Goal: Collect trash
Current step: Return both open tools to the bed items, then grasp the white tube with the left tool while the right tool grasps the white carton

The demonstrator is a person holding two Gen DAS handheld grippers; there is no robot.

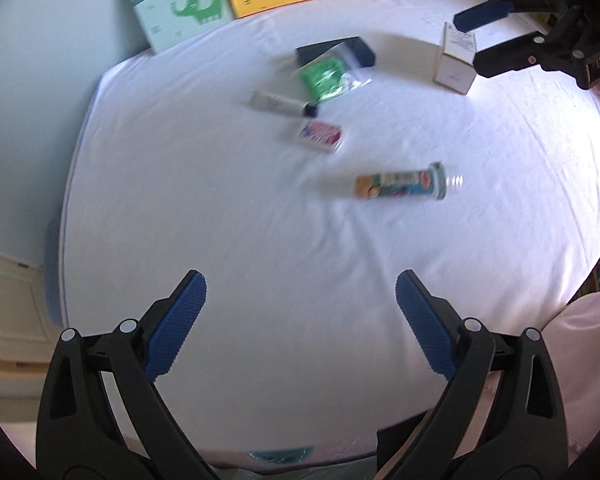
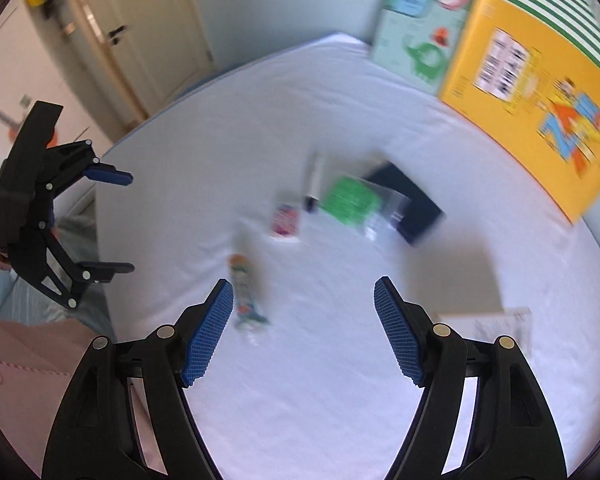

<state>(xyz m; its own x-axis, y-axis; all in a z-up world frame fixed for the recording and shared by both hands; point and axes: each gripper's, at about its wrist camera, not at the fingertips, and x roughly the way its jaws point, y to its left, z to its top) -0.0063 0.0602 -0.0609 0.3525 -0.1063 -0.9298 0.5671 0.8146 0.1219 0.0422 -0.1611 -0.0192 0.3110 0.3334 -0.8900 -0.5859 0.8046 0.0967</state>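
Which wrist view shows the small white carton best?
The left wrist view: the small white carton stands whole, printed top readable, beside the right gripper. In the right wrist view the carton is blurred, partly behind a finger.

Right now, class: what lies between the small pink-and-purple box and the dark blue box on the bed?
In the left wrist view, a white tube and a green-filled clear bag lie between them.

Both views are bright with soft daylight, and the white bed sheet [image 1: 228, 216] is close to overexposed, most of all toward the right of the left wrist view. Motion blur smears the small items; the tube [image 1: 400, 182] and the green packet [image 2: 350, 198] lose their print. The white box [image 1: 456, 60] casts a soft shadow leftward. The blue fingers [image 2: 208, 332] stay sharp. Fisheye distortion bows the bed's edges, and a dark vignette rings the corners.
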